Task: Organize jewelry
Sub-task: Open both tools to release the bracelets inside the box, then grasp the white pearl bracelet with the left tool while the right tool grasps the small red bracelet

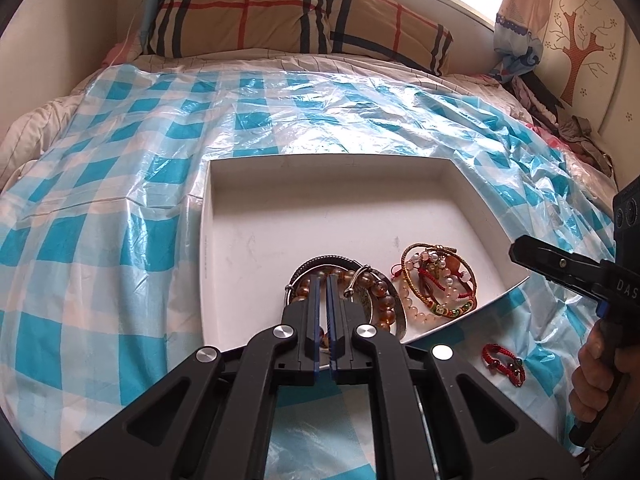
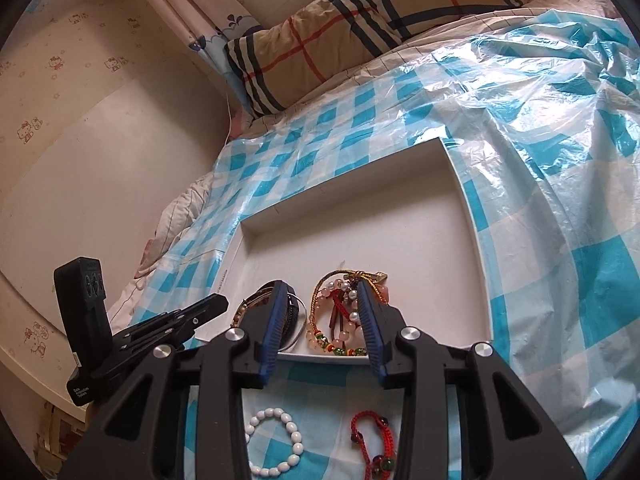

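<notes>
The left gripper (image 1: pixel 323 280), jaws nearly closed with nothing visibly gripped, is held over bangles (image 1: pixel 340 292) at the tray's (image 2: pixel 476 240) near edge; the right gripper (image 2: pixel 322 312) is spread wide, empty — a white bracelet (image 2: pixel 274 446) and red bracelet (image 2: pixel 372 440) lie outside, likely next.

Bed (image 1: pixel 60 128) under checked plastic sheet (image 1: pixel 120 220), bearing white tray (image 1: pixel 304 216), red bracelet (image 2: pixel 370 436), white bead bracelet (image 2: pixel 276 444)

Two bracelet piles (image 1: pixel 438 284) in the tray (image 1: pixel 280 208) — two bracelets (image 2: pixel 276 446) before it.
</notes>
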